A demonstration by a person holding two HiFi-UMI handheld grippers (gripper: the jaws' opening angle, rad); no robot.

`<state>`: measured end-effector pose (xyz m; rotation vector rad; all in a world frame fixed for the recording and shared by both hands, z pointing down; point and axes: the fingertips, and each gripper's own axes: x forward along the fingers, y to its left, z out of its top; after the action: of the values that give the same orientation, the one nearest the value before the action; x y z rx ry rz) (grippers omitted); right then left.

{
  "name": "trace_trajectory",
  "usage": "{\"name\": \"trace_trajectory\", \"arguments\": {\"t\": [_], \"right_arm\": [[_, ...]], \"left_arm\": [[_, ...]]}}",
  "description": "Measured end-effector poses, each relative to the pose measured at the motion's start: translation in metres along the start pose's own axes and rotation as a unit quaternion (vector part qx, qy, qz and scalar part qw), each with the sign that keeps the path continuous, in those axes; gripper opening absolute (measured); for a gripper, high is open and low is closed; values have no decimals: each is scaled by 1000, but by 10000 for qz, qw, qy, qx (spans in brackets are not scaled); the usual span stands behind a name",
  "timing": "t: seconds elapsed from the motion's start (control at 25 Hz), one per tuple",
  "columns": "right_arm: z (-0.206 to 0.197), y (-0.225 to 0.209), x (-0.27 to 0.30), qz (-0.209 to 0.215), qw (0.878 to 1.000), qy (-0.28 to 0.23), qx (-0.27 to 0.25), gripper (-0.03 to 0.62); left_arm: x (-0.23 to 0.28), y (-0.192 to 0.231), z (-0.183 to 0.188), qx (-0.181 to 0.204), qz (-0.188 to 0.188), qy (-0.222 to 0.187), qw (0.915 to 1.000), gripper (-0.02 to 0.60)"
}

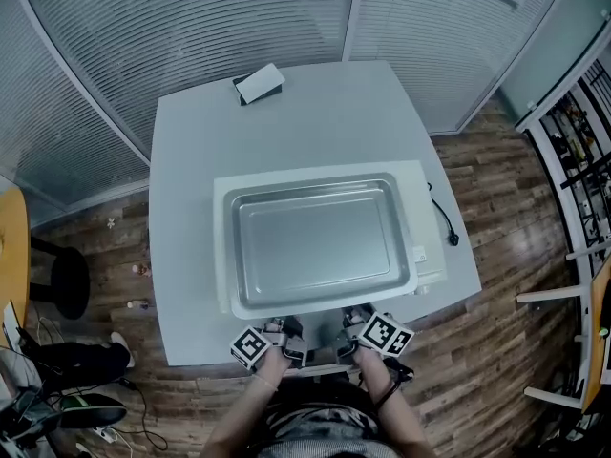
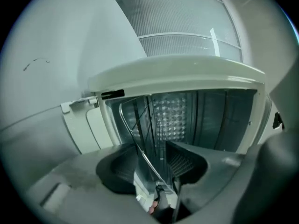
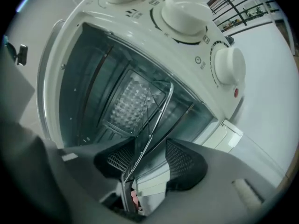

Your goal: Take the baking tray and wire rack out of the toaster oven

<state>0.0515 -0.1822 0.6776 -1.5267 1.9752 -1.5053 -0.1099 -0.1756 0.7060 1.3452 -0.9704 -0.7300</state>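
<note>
Since baking tray (image 1: 318,241) already sits on top of toaster oven (image 1: 223,191), only 1 thing left inside: wire rack (image 3: 153,125). Left gripper (image 2: 152,169) and right gripper (image 3: 149,164) wide open, rack's front wire between jaws, not pinched. Squeeze both together, pull straight, keep level.

No legible words; clock symbol (image 3: 198,59) beside knob (image 3: 227,65) on toaster oven (image 3: 93,8).

Counts: 1 counter (image 1: 191,160), 1 toaster oven (image 1: 414,198) with 3 knobs (image 3: 184,8), 1 baking tray (image 1: 318,239), 1 wire rack (image 3: 149,136). 2 tongs: left tongs (image 1: 284,330) lower centre-left, right tongs (image 1: 355,322) lower centre-right. Also 1 small box (image 1: 259,83) upper centre, 1 black cable (image 1: 444,225) right.
</note>
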Motion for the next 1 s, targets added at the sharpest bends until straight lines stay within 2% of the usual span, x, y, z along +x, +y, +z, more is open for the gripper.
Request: {"name": "trace_trajectory", "arguments": {"t": [0.2, 0.28, 0.36, 0.4, 0.44, 0.56, 0.72, 1.0], "right_arm": [[5, -1, 9, -29, 9999, -94, 136, 199], [7, -1, 11, -37, 9998, -134, 140, 155], [8, 5, 12, 20, 9999, -111, -51, 114], [8, 9, 13, 58, 9998, -89, -156, 81], [8, 12, 14, 89, 9997, -74, -210, 48], [9, 15, 14, 215, 9997, -91, -120, 33], [13, 24, 11, 418, 9989, -136, -169, 16], [12, 28, 3, 524, 9979, -127, -367, 12]], "left_arm": [[7, 3, 14, -103, -38, -212, 9997, 175], [6, 5, 13, -121, 33, -218, 9997, 163], [5, 11, 13, -160, 162, -234, 9995, 107], [5, 13, 13, -205, 197, -260, 9993, 59], [5, 14, 13, -238, 203, -288, 9991, 49], [4, 13, 13, -258, 165, -290, 9991, 43], [1, 4, 13, 1, 37, -214, 9998, 25], [-8, -4, 10, -90, -116, -287, 9995, 12]]}}
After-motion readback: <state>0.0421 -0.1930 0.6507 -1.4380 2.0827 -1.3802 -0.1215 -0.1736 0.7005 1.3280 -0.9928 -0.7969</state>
